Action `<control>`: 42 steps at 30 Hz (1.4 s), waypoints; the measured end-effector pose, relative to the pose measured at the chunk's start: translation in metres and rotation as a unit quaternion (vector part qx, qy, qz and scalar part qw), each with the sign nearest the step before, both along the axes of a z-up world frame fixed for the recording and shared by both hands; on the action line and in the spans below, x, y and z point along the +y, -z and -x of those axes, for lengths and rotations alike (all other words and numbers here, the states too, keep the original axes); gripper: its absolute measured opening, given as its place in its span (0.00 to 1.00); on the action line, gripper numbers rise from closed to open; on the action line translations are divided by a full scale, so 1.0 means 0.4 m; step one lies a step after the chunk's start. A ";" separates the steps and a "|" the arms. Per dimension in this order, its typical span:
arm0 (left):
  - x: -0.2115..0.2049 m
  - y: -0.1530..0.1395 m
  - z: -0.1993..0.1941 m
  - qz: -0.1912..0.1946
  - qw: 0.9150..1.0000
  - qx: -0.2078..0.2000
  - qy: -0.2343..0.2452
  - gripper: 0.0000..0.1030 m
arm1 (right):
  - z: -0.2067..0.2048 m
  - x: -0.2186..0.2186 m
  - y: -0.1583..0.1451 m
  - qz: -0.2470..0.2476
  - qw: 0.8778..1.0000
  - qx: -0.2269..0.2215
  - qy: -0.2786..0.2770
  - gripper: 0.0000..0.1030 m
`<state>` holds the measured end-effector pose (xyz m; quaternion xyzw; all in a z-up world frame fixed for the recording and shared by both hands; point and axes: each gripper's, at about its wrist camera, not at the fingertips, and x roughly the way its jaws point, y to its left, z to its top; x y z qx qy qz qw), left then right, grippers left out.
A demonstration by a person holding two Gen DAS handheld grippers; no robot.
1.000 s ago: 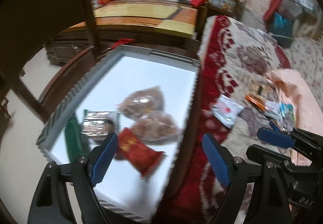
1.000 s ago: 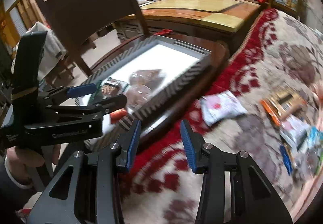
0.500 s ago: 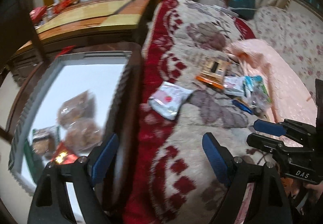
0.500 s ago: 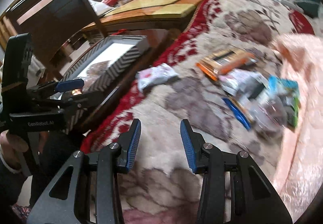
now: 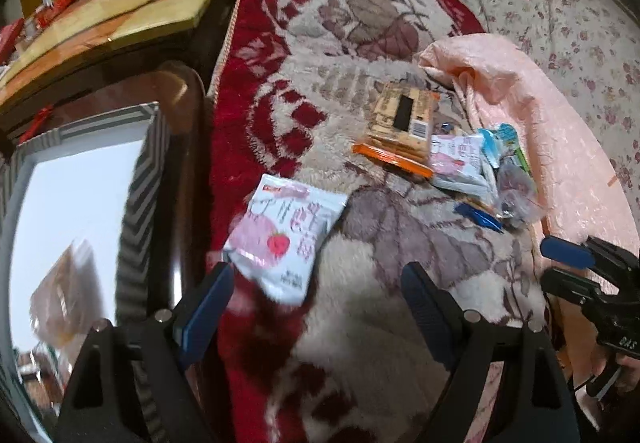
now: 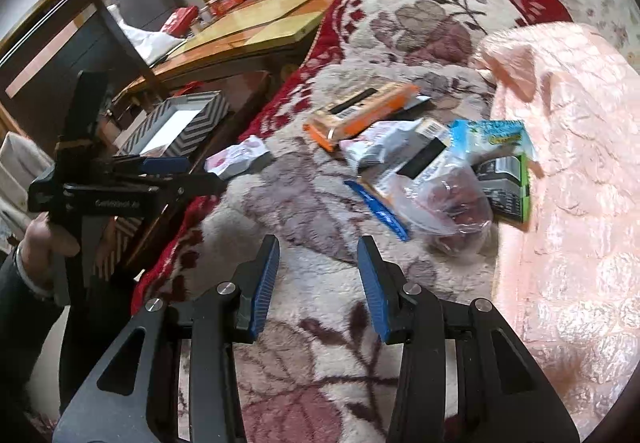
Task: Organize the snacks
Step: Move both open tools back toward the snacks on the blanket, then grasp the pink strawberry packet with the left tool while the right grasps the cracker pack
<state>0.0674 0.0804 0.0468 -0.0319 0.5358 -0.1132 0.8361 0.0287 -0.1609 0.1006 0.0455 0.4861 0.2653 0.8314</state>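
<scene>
A white and pink strawberry snack packet [image 5: 285, 235] lies on the floral blanket just ahead of my open, empty left gripper [image 5: 316, 297]; it also shows in the right wrist view [image 6: 240, 160]. A pile of snacks lies further right: an orange cracker box [image 5: 402, 129] [image 6: 362, 115], a clear bag of dark snacks [image 6: 450, 207], a blue stick packet [image 6: 378, 209] and a green and blue packet [image 6: 504, 163]. My right gripper [image 6: 318, 281] is open and empty, just short of the pile. The striped box [image 5: 76, 203] holds several blurred packets at the left.
The box [image 6: 180, 125] stands on a dark wooden stool at the blanket's left edge. A pink quilt [image 6: 568, 179] lies right of the pile. A wooden table [image 6: 256, 23] and a chair stand behind. My left gripper [image 6: 168, 179] shows at left.
Both grippers have swung right, away from the striped box and over the blanket. The left now faces the strawberry packet, the right the snack pile. Both stay open and empty.
</scene>
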 end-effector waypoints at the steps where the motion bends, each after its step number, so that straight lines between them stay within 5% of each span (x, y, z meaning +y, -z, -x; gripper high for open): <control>1: 0.002 0.008 -0.013 0.002 1.000 0.008 0.001 0.84 | -0.007 0.000 0.001 -0.003 1.000 0.001 0.002 0.39; 27: -0.011 0.068 -0.129 -0.005 1.000 0.025 0.017 0.85 | -0.132 0.047 -0.017 -0.006 1.000 -0.008 -0.004 0.39; 30: -0.007 0.063 -0.132 0.014 1.000 0.022 0.003 0.57 | -0.139 0.048 -0.011 -0.011 1.000 -0.002 -0.005 0.39; 32: -0.007 0.060 -0.133 0.012 1.000 0.020 -0.004 0.48 | -0.144 0.050 -0.012 -0.014 1.000 -0.001 -0.002 0.39; 38: -0.015 0.048 -0.117 0.003 1.000 0.011 -0.006 0.34 | -0.184 0.061 -0.016 -0.021 1.000 0.002 0.009 0.39; 42: -0.016 0.033 -0.115 -0.005 1.000 0.000 -0.001 0.36 | -0.197 0.057 -0.021 -0.032 0.999 0.006 0.017 0.39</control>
